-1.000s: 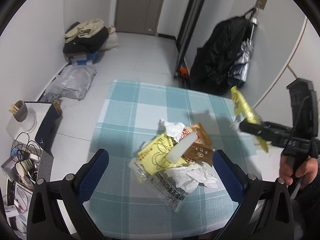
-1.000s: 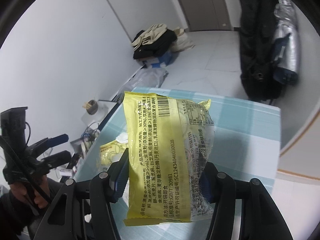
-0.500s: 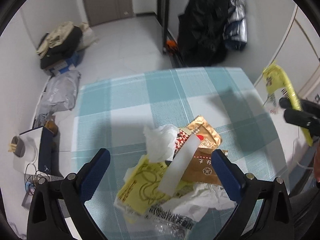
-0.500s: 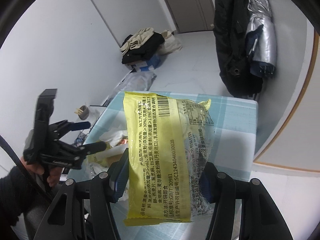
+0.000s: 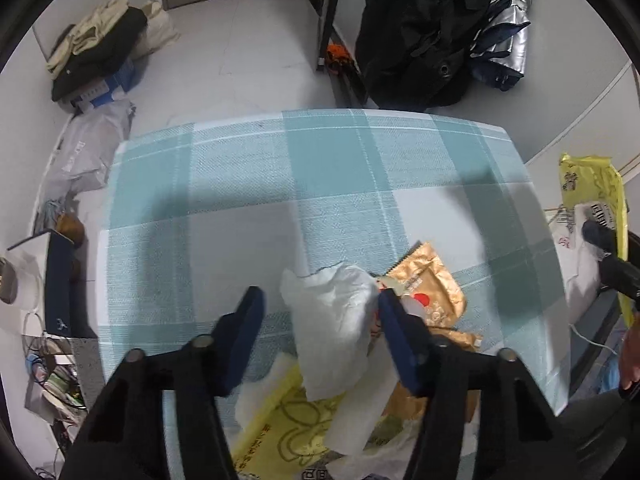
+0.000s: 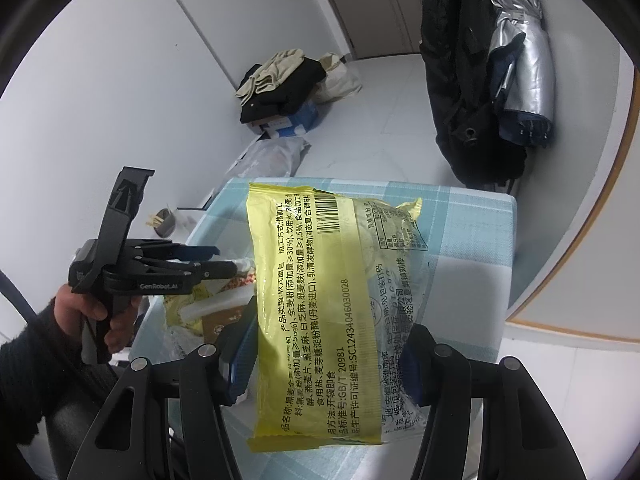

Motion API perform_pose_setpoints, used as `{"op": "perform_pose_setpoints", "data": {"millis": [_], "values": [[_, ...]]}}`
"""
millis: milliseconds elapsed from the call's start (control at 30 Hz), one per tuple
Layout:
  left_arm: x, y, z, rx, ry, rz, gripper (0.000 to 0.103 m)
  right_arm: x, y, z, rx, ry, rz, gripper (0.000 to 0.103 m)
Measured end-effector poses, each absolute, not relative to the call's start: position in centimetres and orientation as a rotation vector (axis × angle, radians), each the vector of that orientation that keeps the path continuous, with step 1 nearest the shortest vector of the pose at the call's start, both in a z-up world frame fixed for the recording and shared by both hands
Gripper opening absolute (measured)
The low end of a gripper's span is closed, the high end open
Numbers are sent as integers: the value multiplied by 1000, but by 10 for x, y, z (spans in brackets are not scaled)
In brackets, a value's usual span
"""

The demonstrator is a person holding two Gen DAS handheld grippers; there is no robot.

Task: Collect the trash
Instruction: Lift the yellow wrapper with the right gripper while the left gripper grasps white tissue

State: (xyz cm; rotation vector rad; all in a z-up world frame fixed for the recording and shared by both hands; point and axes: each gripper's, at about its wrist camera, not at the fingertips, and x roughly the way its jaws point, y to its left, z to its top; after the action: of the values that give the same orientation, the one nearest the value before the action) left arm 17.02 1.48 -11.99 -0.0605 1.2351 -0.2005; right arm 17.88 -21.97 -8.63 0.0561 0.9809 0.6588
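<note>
A heap of trash lies on the teal checked tablecloth (image 5: 320, 168): a crumpled white tissue (image 5: 332, 316), a gold wrapper (image 5: 436, 280), a yellow wrapper (image 5: 288, 412) and a white strip (image 5: 360, 416). My left gripper (image 5: 320, 324) points steeply down over the heap. Its jaws are closing around the tissue; the right pad is at the tissue's edge and the left pad stands clear of it. My right gripper (image 6: 328, 332) is shut on a yellow printed food bag (image 6: 332, 280), held in the air off the table's right side. From the left wrist, that bag (image 5: 588, 184) shows at the right edge.
A black coat with a silver umbrella (image 5: 440, 32) hangs beyond the table's far edge. Clothes on a box (image 5: 96, 44) and a grey bag (image 5: 88, 148) lie on the floor at the left. A dark blue box (image 5: 60, 280) and cable clutter (image 5: 52, 380) crowd the table's left side.
My left gripper has come down and forward over the heap, and its jaws have narrowed around the tissue. The right gripper still holds the yellow bag and has drifted only slightly.
</note>
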Motion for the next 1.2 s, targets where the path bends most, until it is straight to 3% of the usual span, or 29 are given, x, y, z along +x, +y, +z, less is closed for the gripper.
{"op": "perform_pose_setpoints", "data": {"millis": [133, 267, 733, 1200], "values": [[174, 7, -127, -45, 1251, -216, 23, 181, -219, -88, 57, 983, 661, 59], [170, 9, -124, -46, 1232, -210, 13, 179, -222, -86, 58, 979, 656, 59], [160, 36, -78, -225, 1030, -182, 9, 155, -219, -64, 106, 940, 618, 59], [78, 35, -12, -198, 776, -169, 9, 63, -203, -38, 118, 875, 629, 59]]}}
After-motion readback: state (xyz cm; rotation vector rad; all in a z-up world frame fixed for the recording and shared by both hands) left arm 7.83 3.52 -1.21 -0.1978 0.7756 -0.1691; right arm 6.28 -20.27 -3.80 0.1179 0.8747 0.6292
